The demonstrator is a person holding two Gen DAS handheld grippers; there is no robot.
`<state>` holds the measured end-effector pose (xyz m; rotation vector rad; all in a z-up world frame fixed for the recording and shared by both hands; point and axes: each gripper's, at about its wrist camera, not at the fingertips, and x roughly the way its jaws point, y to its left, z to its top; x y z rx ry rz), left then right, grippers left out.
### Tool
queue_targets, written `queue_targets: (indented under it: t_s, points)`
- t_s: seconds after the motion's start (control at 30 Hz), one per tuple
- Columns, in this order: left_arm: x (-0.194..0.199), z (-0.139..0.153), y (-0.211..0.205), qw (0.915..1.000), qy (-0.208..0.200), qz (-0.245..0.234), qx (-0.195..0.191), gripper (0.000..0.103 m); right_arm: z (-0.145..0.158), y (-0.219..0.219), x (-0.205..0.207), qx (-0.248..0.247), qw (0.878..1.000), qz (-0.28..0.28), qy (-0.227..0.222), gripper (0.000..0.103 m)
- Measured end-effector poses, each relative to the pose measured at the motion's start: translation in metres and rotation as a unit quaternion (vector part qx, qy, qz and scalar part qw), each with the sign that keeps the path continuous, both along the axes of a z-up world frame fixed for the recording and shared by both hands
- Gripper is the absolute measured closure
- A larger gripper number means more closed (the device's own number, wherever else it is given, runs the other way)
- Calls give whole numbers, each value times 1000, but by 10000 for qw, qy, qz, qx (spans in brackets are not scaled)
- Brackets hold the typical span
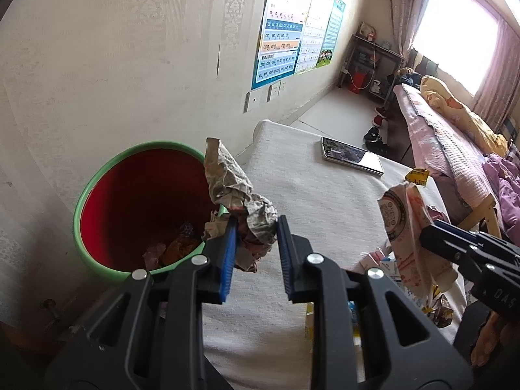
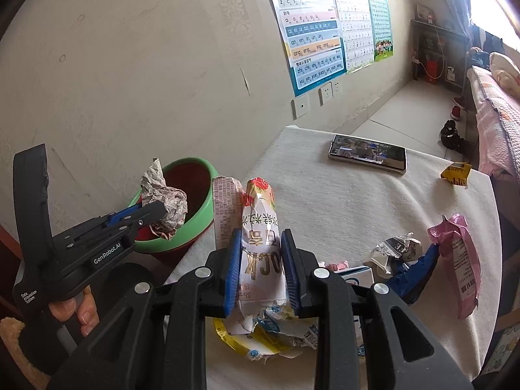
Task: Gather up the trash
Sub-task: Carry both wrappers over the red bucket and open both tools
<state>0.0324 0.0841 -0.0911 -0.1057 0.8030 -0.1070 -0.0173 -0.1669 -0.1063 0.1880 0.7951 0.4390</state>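
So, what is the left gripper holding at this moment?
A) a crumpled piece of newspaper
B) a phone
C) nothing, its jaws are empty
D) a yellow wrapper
A: the left gripper is closed on the crumpled newspaper beside the green-rimmed bin, while the phone and the yellow wrapper lie on the white-covered table.

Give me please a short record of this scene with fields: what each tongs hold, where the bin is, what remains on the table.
left tongs: shut on crumpled newspaper, at the bin's rim
right tongs: shut on white snack wrapper, over the table
bin: green rim, red inside, beside the table, trash already in it
table: phone, yellow wrapper, pink wrapper, more wrappers
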Motion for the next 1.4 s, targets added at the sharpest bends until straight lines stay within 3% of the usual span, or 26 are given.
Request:
queue_targets:
  t_s: [0.8, 1.4]
  points:
    - [7, -6, 37, 9992, 56, 404, 36, 80, -7, 37, 17, -116, 9989, 461, 41, 78]
    - [22, -7, 85, 9958, 133, 910, -6, 80, -10, 91, 70, 144, 9952, 917, 314, 78]
